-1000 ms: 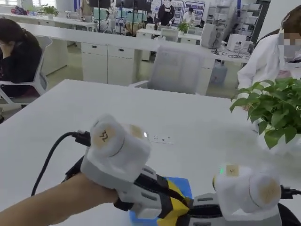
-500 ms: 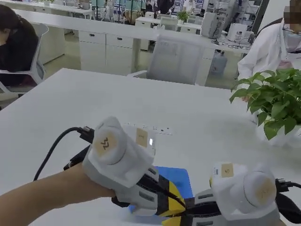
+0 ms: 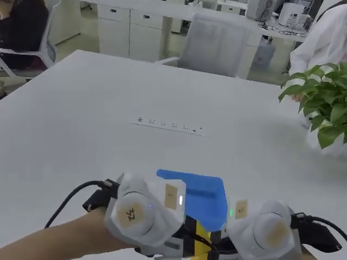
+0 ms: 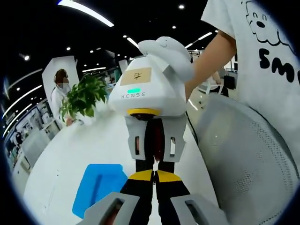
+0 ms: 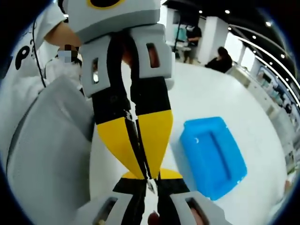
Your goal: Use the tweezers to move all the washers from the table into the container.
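The left gripper [image 5: 143, 161] is pinching its jaws together on a thin metal strip, probably the tweezers [image 5: 149, 184], and is meeting the right gripper [image 4: 154, 164] tip to tip, likely to reseat the tool before picking; I cannot tell whether the right gripper's jaws are closed on the strip, and the blue container [image 3: 203, 189] is sitting on the worktop [image 3: 81, 108] just beyond both grippers.

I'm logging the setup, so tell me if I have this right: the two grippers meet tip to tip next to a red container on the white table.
One detail is wrong: the container is blue, not red, as the head view shows. The rest stands: the left gripper and right gripper meet tip to tip next to it on the white table.
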A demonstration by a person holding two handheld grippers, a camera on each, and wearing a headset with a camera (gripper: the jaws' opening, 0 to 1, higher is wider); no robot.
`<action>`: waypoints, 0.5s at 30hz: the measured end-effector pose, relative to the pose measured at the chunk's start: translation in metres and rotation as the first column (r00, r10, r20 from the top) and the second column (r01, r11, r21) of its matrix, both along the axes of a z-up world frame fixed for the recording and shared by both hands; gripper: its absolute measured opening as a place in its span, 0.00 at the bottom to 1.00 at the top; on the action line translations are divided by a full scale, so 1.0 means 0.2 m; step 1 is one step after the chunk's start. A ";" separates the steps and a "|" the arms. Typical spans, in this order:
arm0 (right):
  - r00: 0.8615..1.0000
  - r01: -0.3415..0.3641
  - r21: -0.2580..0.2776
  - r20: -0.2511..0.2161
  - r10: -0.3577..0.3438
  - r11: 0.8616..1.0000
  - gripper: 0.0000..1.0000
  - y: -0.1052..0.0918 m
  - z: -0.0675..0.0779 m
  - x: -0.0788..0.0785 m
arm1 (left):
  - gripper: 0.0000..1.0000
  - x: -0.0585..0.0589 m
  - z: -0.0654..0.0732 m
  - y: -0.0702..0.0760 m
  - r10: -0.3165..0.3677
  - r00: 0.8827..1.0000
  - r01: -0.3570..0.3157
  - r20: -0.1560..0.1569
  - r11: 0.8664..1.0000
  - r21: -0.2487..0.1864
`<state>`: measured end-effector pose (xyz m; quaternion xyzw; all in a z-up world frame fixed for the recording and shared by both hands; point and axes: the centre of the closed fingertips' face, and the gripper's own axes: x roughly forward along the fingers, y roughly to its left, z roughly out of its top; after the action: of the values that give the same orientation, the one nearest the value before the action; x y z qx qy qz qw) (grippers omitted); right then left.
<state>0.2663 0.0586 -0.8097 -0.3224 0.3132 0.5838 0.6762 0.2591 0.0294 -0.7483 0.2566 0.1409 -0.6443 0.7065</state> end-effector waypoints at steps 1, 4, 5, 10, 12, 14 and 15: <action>1.000 -0.002 -0.010 0.005 0.002 1.000 0.04 0.00 -0.02 0.00 | 0.00 0.01 -0.03 0.00 0.011 1.000 -0.011 -0.010 1.000 0.006; 1.000 0.000 -0.044 -0.007 0.000 0.999 0.04 -0.01 -0.08 0.00 | 0.00 0.01 -0.09 0.01 0.013 1.000 -0.012 -0.018 1.000 0.017; 1.000 0.000 -0.053 -0.010 -0.001 0.999 0.04 -0.01 -0.09 0.00 | 0.00 0.01 -0.12 0.02 0.013 1.000 -0.013 -0.022 1.000 0.024; 1.000 -0.001 -0.077 -0.026 -0.001 0.997 0.05 -0.02 -0.17 -0.01 | 0.00 0.02 -0.22 0.06 0.047 0.995 -0.044 -0.088 0.998 0.038; 0.999 -0.031 -0.097 -0.021 0.029 0.995 0.04 -0.02 -0.19 -0.02 | 0.00 0.02 -0.25 0.07 0.061 0.993 -0.058 -0.103 0.998 0.033; 0.999 -0.053 -0.119 -0.008 0.053 0.992 0.04 -0.02 -0.21 -0.01 | 0.00 0.03 -0.27 0.09 0.078 0.991 -0.075 -0.107 0.997 0.035; 0.998 -0.057 -0.122 -0.007 0.056 0.991 0.04 -0.01 -0.21 -0.01 | 0.00 0.03 -0.28 0.10 0.082 0.991 -0.078 -0.110 0.996 0.035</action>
<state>0.2637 0.0557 -0.8521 -0.3709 0.3403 0.5830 0.6377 0.2653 0.0486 -0.8043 0.2250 0.2001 -0.6266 0.7189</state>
